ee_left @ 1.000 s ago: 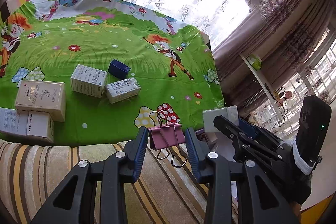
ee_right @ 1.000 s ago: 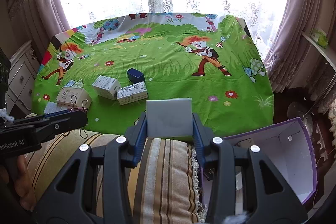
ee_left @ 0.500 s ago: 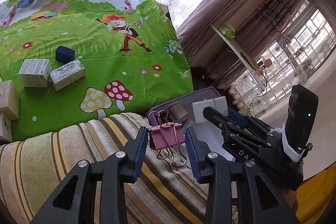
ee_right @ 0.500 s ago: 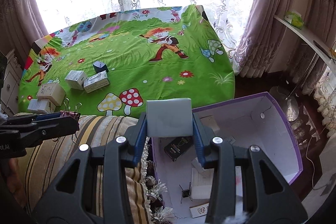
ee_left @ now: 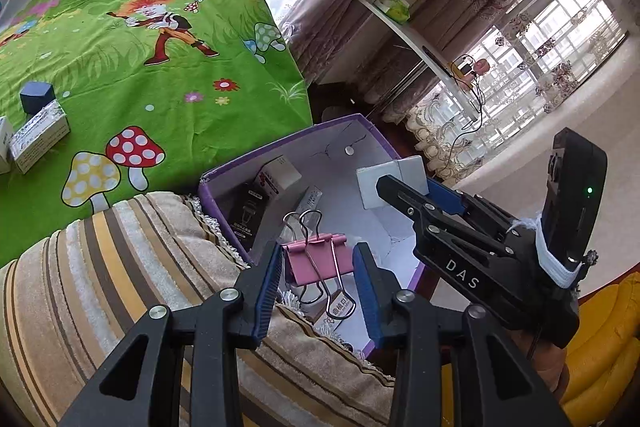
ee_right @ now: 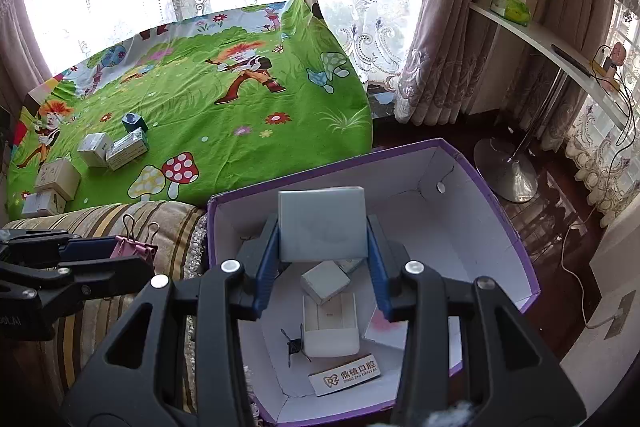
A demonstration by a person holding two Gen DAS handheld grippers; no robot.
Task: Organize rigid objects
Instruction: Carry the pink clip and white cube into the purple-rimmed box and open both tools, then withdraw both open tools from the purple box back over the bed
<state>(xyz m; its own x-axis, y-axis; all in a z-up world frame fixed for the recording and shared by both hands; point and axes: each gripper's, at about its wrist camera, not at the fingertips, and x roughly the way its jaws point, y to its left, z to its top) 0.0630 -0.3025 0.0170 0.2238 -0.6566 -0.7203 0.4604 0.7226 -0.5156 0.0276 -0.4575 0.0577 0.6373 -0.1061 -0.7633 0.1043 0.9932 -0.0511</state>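
Change since a second ago: both grippers had swung away from the green cartoon-print cloth (ee_right: 224, 131) to the purple-walled, white-lined cardboard box (ee_right: 496, 223), which had been only partly in view before and now filled the space under the right gripper's fingers.
Left gripper: the left gripper (ee_left: 318, 269) was clenched on a pink metal binder clip with wire handles (ee_left: 316, 261), held just over the box's near wall, beside the striped brown-and-tan cushion (ee_left: 120, 267).
Right gripper: the right gripper (ee_right: 322, 251) was clamped on a pale grey, flat square box (ee_right: 322, 223), hanging above the open interior.
Clip handling: probably light, stiff and springy; smooth painted steel could slip, so the pads were best placed on its flat sides, as they were, not on the loose wire loops.
Grey box handling: likely light thin card, rigid enough but crushable; a hold across its two opposite edges looked sound.
Box contents: several small cartons, a white open tray (ee_right: 330, 323) and a small black clip (ee_right: 294, 345) lay on the floor.
Left on the cloth: a few small cartons (ee_right: 126, 149) and a dark blue box (ee_right: 134, 122) remained well apart from the purple box.
Stage, judged: both items looked ready for release into the box.
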